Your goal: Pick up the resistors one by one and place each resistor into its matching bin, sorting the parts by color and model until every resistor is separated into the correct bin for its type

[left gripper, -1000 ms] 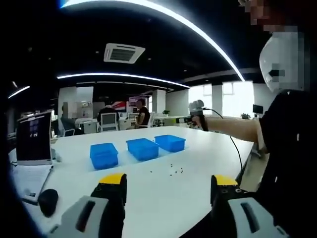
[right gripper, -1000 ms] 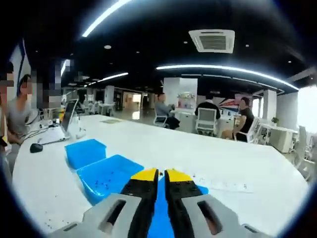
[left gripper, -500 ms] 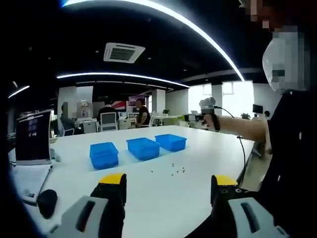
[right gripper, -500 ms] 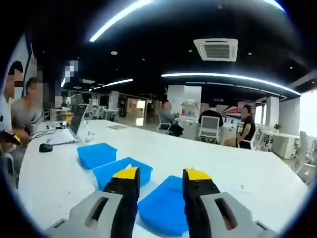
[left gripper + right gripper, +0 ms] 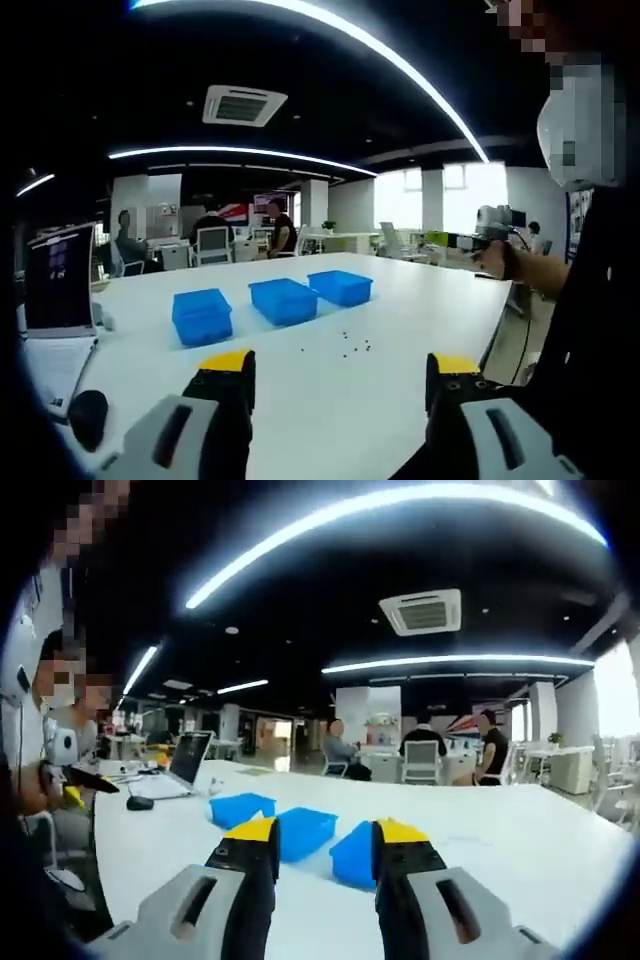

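1. The resistors [image 5: 352, 346] are seen in the left gripper view as a loose scatter of small dark specks on the white table [image 5: 330, 400], in its middle part, just in front of the three bins and well apart from the near edge.
2. Their long axes cannot be told; the specks are too small.
3. The left bin [image 5: 201, 315], the middle bin [image 5: 284, 300] and the right bin [image 5: 340, 287] stand in a row behind the scatter, toward the far edge.
4. From the left gripper [image 5: 340, 365] the scatter lies straight ahead between the jaws; this gripper is judged to be the nearer one. Its jaws stand wide apart and nothing is held.
5. The right gripper [image 5: 326, 832] is seen with its jaws moderately apart and empty; the bins lie ahead of it.
6. Compared with one second ago, the right jaws, then closed over a bin, have been opened, and that gripper has been drawn back toward the table's right edge. The left gripper view is nearly unchanged.
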The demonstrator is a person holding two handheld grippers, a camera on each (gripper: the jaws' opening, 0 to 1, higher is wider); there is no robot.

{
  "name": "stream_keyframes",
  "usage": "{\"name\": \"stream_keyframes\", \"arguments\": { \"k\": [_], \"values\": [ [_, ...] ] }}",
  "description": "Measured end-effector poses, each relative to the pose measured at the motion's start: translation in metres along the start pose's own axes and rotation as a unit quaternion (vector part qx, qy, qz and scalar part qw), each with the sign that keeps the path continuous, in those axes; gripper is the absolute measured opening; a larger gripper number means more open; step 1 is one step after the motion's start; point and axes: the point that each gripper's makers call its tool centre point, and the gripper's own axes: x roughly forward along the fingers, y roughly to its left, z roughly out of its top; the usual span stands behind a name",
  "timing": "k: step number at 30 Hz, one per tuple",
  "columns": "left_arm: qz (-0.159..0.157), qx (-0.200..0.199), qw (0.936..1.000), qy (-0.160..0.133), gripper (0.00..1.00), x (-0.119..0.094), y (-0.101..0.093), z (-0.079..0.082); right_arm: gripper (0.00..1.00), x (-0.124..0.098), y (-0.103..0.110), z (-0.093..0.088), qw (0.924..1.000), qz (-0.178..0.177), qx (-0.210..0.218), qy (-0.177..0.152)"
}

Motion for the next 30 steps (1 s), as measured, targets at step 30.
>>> {"name": "stream_keyframes", "arguments": {
  "k": [30],
  "values": [
    [-0.004,-0.001,0.9996,0.026,0.70,0.002,-0.004,-0.020,0.35,0.022,0.063,-0.018,0.9294,0.250,-0.208,0.175]
  ]
}}
